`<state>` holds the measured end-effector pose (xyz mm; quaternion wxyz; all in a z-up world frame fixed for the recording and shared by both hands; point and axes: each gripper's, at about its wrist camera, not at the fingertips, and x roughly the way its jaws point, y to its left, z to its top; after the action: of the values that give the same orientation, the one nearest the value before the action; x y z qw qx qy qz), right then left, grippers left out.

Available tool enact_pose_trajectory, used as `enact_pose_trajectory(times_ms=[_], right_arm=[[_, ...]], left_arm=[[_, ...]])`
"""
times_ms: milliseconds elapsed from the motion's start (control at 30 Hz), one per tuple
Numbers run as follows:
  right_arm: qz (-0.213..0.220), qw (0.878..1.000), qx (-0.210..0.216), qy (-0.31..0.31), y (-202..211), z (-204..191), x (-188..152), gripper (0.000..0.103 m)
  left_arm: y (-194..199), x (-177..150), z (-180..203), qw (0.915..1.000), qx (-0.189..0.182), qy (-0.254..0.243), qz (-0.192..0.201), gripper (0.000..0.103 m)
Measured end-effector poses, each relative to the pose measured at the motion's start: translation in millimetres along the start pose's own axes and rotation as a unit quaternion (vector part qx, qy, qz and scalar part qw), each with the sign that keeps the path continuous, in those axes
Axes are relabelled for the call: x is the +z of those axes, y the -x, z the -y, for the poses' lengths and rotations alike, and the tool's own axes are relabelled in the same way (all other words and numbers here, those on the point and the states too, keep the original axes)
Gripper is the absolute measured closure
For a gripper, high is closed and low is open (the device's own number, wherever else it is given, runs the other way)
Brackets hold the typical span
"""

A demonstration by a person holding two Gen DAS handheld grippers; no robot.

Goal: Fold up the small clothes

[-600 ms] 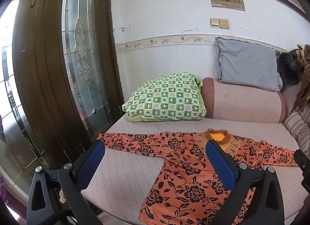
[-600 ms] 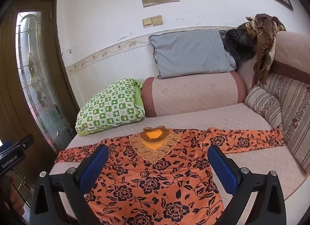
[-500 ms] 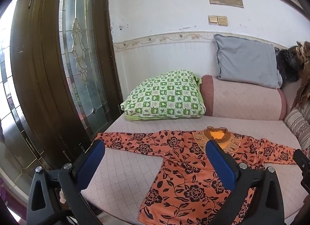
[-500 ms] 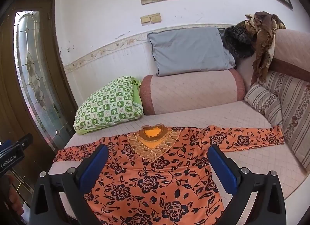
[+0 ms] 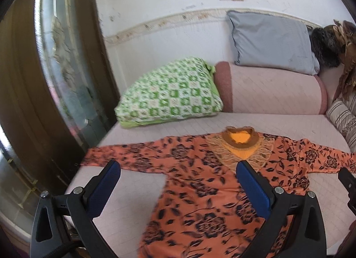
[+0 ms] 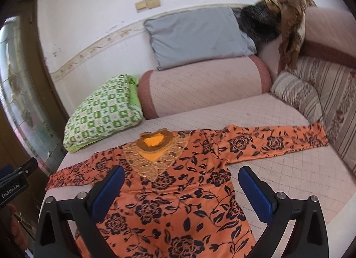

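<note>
Pink daybed (image 6: 289, 169); right sleeve cuff (image 6: 320, 134) only right view.

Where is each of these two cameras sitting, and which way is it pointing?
Left wrist view: on the left hand-held gripper, looking along its open blue fingers at the orange floral top, toward its left sleeve and the door.
Right wrist view: on the right hand-held gripper, open too, facing the top's chest and right sleeve; the left gripper's edge shows.
Both share the top, green checked pillow and grey cushion.
</note>
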<state>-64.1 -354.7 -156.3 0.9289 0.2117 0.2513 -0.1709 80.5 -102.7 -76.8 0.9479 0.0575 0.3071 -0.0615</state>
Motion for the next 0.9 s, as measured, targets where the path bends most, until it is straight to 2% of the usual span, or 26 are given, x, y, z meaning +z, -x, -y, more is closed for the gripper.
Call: enact_pose_trajectory(times_ms=[100, 200, 233, 300, 333, 367, 400, 467, 533, 567, 633, 700, 800, 900], right_arm=[[-0.028, 0.998, -0.018, -0.047, -32, 33, -4, 0.0], [-0.025, 0.994, -0.047, -0.096, -62, 71, -9, 0.0], [-0.017, 0.992, -0.054, -0.111, -74, 84, -8, 0.0], [-0.021, 0.988, -0.086, -0.13, -90, 115, -8, 0.0], [-0.022, 0.985, -0.102, -0.14, -96, 131, -7, 0.0], [-0.024, 0.981, -0.113, -0.157, -101, 152, -6, 0.0], [-0.017, 0.977, -0.113, -0.178, -106, 172, -3, 0.0], [0.001, 0.962, -0.126, -0.241, -105, 225, -3, 0.0], [0.0, 0.944, -0.119, -0.308, -109, 271, -7, 0.0], [-0.004, 0.933, -0.107, -0.342, -111, 294, -7, 0.002], [-0.002, 0.903, -0.07, -0.424, -123, 339, -14, 0.011], [-0.007, 0.878, -0.069, -0.473, -134, 371, -18, 0.021], [-0.009, 0.872, -0.091, -0.48, -153, 394, -11, 0.038], [0.005, 0.865, -0.113, -0.489, -167, 410, 1, 0.047]], left_arm=[[-50, 0, 23, 0.9992, -0.015, 0.0, -0.037, 0.0], [-107, -6, 45, 0.9972, -0.019, 0.021, -0.07, 0.0], [-122, -12, 54, 0.9958, -0.006, 0.031, -0.086, 0.0], [-155, -31, 70, 0.9919, 0.044, 0.003, -0.119, 0.0], [-162, -41, 78, 0.9909, 0.042, -0.018, -0.126, 0.0], [-169, -53, 80, 0.992, 0.032, -0.038, -0.116, 0.0], [-172, -58, 82, 0.9919, 0.023, -0.041, -0.118, 0.0], [-174, -54, 77, 0.9905, -0.015, -0.013, -0.136, 0.0], [-164, -42, 71, 0.9913, -0.067, 0.018, -0.112, 0.0], [-158, -38, 68, 0.9922, -0.079, 0.02, -0.094, 0.0], [-151, -37, 67, 0.9916, -0.098, -0.001, -0.085, 0.0], [-154, -38, 65, 0.9879, -0.119, -0.022, -0.097, 0.0], [-177, -39, 53, 0.9864, -0.106, -0.02, -0.124, 0.0], [-206, -53, 38, 0.9868, -0.076, -0.041, -0.137, 0.0]])
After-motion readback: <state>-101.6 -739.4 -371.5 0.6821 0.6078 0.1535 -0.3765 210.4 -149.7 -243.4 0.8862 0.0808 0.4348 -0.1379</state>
